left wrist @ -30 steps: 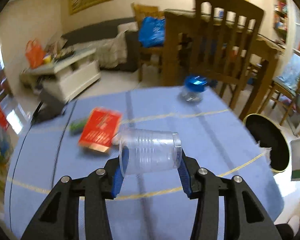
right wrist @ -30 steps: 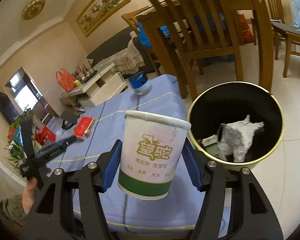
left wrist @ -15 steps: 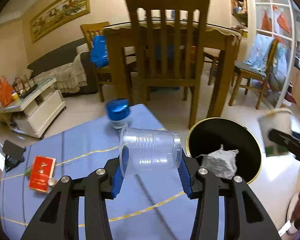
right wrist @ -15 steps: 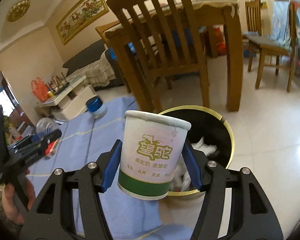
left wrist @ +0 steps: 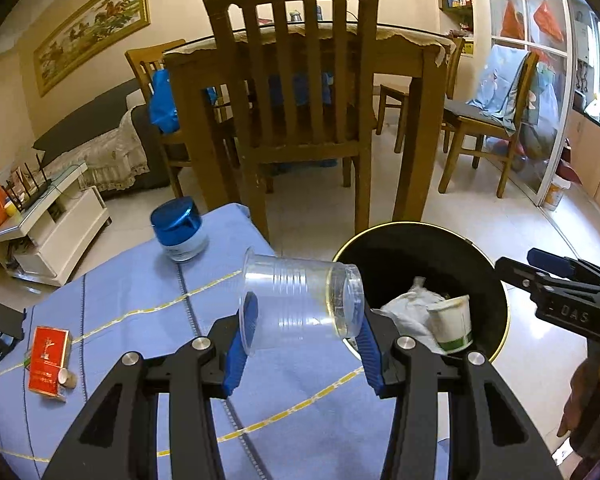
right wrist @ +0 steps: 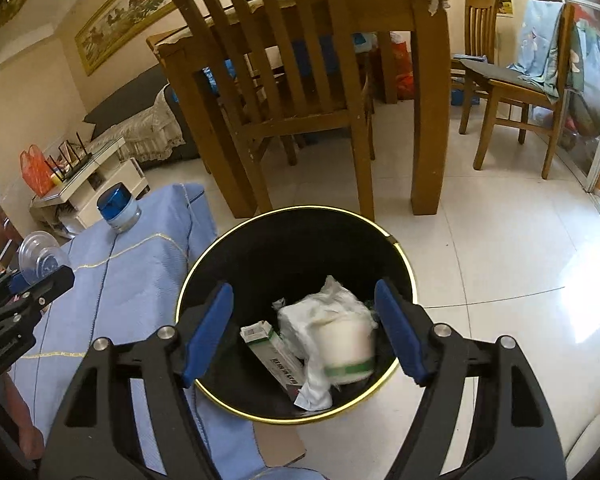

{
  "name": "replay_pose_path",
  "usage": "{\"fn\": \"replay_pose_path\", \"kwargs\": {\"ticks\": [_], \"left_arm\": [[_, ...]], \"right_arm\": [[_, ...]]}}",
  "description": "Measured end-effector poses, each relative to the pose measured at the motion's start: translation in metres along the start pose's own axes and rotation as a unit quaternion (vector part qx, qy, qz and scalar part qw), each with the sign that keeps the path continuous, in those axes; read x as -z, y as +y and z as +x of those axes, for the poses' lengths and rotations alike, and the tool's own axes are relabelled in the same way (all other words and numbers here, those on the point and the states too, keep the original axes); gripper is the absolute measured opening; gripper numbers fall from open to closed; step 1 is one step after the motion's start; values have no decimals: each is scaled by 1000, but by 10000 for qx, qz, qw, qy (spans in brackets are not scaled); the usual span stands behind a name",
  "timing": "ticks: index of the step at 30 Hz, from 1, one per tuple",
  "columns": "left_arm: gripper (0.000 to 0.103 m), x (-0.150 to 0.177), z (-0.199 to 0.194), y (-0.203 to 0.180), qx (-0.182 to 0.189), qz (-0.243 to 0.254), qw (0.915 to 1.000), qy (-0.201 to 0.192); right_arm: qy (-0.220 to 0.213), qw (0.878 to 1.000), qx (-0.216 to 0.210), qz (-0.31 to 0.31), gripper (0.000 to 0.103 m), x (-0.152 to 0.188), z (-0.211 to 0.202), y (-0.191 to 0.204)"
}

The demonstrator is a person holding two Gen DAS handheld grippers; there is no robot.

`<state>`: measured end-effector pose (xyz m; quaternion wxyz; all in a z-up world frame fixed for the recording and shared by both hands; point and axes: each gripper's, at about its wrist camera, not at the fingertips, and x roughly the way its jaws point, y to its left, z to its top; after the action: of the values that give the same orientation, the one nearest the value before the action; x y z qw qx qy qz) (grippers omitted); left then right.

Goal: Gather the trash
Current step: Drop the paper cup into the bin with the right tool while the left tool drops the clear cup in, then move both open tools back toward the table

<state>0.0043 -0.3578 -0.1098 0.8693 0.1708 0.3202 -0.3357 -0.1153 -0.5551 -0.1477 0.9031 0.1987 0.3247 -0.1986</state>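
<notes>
A clear plastic cup [left wrist: 300, 304] lies on its side between the blue pads of my left gripper [left wrist: 304, 340], which is shut on it above the blue tablecloth's right edge. The black bin [right wrist: 300, 240] with a gold rim stands on the floor beside the table. My right gripper [right wrist: 300, 336] hangs over the bin, its jaws opening with nothing between the pads. The white paper cup [right wrist: 346, 350] with a green band is blurred, dropping onto crumpled white paper [right wrist: 320, 316] in the bin. In the left wrist view, paper cup [left wrist: 452, 324], bin [left wrist: 420, 248] and right gripper [left wrist: 540, 268] show at right.
On the blue tablecloth [left wrist: 140, 288] stand a blue-lidded jar [left wrist: 178, 228] and a red packet [left wrist: 48, 356] at the left. A green-and-white box [right wrist: 274, 354] lies in the bin. A wooden chair [right wrist: 284, 80] and dining table stand just behind the bin on white tile floor.
The right gripper swung over the bin, opened and let go of the paper cup, which now falls into the bin. The left gripper carried the clear cup rightward toward the bin.
</notes>
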Motion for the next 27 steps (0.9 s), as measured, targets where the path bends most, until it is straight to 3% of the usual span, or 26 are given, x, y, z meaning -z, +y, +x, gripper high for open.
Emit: {"fn": "replay_pose_path", "kwargs": {"ticks": [8,10,12,16,20,23,25,27], "left_arm": [[46,-17,23,-33,341,179,9992,145],[54,-27,34,-48,619,257,9974,255],[70,-34,41,-59,699,376,9965,266],[74,-40,56,-77,834,568,9942,376],[76,-35,52,-63,994,374,9935,421],[83,-19,35,-39,814,308,9957,331],[94,-7,21,-22,684,237,9969,299],[96,12,2,1,503,157,9983,236]], "right_arm": [[-277,9987,134,411,78,18,-42,-33],[-324,9977,213,561,78,23,-53,-47],[-364,9964,303,706,78,27,-62,-61],[-360,9935,477,968,78,37,-78,-83],[-313,9927,559,1022,78,45,-85,-87],[-253,9943,543,885,80,48,-85,-75],[-200,9954,466,818,80,46,-81,-62],[-139,9970,290,707,80,42,-75,-44]]}}
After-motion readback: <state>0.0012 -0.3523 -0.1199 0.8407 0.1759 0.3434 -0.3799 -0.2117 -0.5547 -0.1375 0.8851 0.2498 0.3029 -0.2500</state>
